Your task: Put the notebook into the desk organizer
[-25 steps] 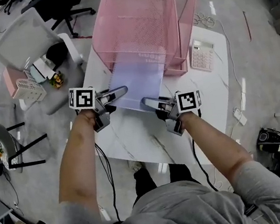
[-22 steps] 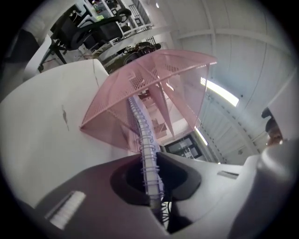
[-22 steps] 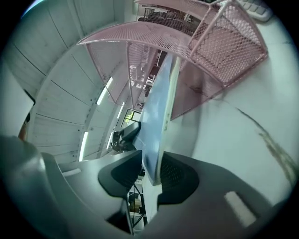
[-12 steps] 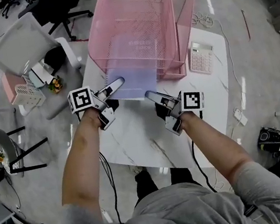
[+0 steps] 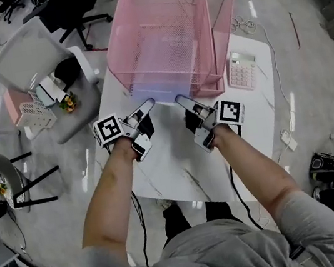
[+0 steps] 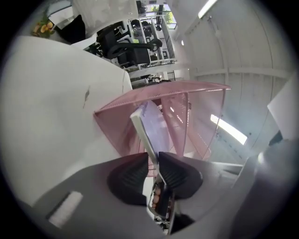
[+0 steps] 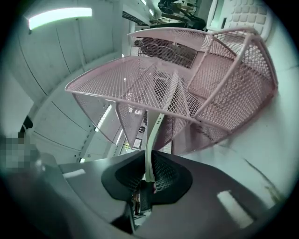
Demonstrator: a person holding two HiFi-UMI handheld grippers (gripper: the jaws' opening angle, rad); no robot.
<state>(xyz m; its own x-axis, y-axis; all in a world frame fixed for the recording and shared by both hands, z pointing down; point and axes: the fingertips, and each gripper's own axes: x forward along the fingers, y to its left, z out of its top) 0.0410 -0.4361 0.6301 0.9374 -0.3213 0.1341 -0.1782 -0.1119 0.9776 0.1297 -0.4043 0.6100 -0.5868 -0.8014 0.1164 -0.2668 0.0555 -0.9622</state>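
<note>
Lilac-covered, the notebook (image 5: 155, 91) lies mostly inside the wider left compartment of the pink mesh desk organizer (image 5: 224, 22). It shows through the mesh, and only its near short edge pokes out under the front rail toward the person. Its long axis runs straight away from the person, into the organizer, so the hold on it is at the trailing end. The left hand-held gripper (image 5: 148, 103) pinches the near left corner. Its jaws have just been closing and stand narrow, with the notebook's edge between the pads and pressed by them. The right hand-held gripper (image 5: 180, 99) pinches the near right corner in the same way. Its jaws have likewise just closed down on the thin edge, which its own view shows clamped between the ribbed pads. Both point roughly level at the organizer's front, and neither hand is clearly nearer, since the notebook lies directly ahead of both. By my judgement the insertion is nearly done, and what remains is a short push along that long axis before letting go. The fingertips are already close to the front rail and may meet it first. The organizer stands at the far side of the white marbled desk (image 5: 171, 157), with a calculator (image 5: 241, 66) just beside it on the right.
</note>
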